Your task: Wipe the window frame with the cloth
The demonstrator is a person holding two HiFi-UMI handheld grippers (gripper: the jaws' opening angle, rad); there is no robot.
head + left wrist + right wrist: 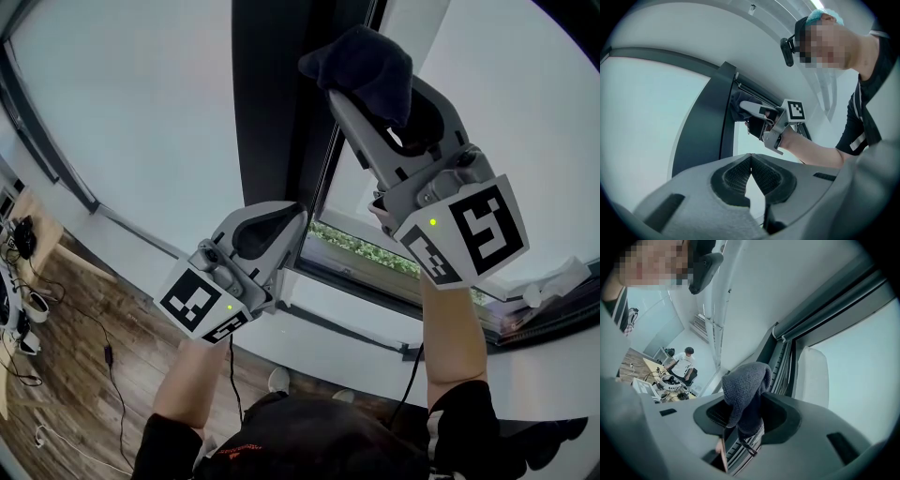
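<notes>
wood floor [75, 314] | black cable [109, 354] lying across it | person [685, 363] at cluttered desk [651, 367] | shrubs [361, 246] outside

Head view above both forearms, facing the window frame [272, 94] at upper centre, left gripper view looking up at the same frame and the right tongs [749, 108] mid-frame, right gripper view close against that frame, room lower left

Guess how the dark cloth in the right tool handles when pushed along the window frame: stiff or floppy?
Probably floppy: the cloth bunches and droops over the right tool clamped on it. Its knit looks soft, so it should drag rather than slide on the window frame. Likely light; one pinch carries it.
</notes>
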